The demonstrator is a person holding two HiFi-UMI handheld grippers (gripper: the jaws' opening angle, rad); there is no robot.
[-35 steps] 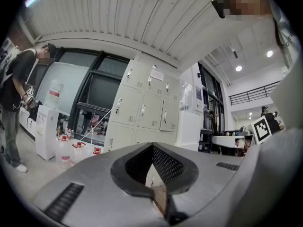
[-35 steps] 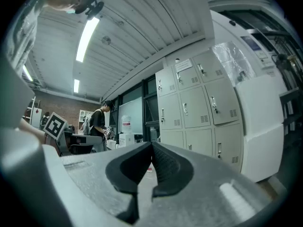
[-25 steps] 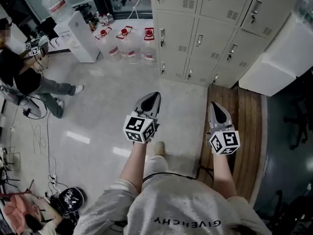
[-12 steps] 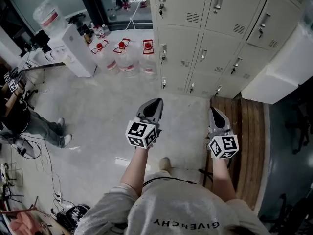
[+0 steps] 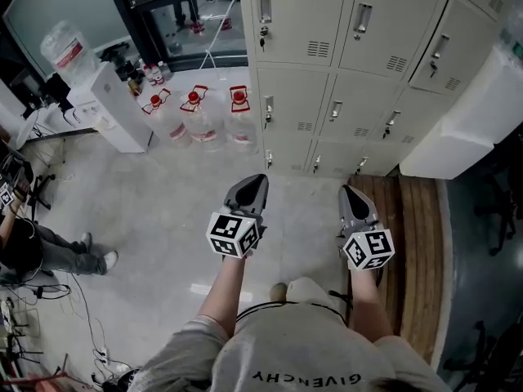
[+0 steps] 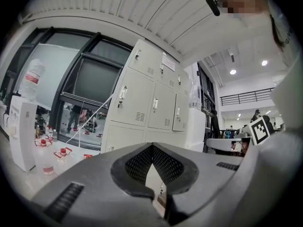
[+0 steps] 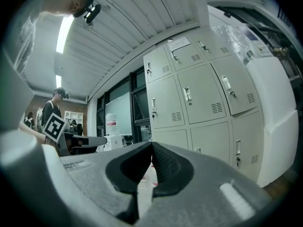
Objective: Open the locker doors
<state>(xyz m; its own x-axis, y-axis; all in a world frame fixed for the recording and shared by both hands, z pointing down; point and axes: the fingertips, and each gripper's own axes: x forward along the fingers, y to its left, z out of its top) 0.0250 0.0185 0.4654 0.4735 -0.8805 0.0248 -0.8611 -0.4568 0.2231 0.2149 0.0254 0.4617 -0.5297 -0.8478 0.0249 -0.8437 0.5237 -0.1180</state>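
A bank of beige metal lockers (image 5: 351,64) stands ahead, every door closed, each with a small upright handle and a vent. My left gripper (image 5: 256,180) is held level over the grey floor, short of the lowest locker row, its jaws shut with nothing between them. My right gripper (image 5: 347,193) is beside it at the edge of the wooden strip, also shut and empty. In the left gripper view the lockers (image 6: 151,108) stand ahead beyond the shut left gripper (image 6: 152,145). In the right gripper view the lockers (image 7: 203,98) fill the right side past the shut right gripper (image 7: 151,143).
Three large water bottles (image 5: 196,109) stand on the floor left of the lockers, next to a white dispenser (image 5: 110,96). A white cabinet (image 5: 466,129) flanks the lockers on the right, above a wooden floor strip (image 5: 413,243). A seated person (image 5: 33,247) and cables are at far left.
Both grippers have moved forward toward the lockers together, which now look nearer and fill more of the head view. The seated person has slid toward the left edge.
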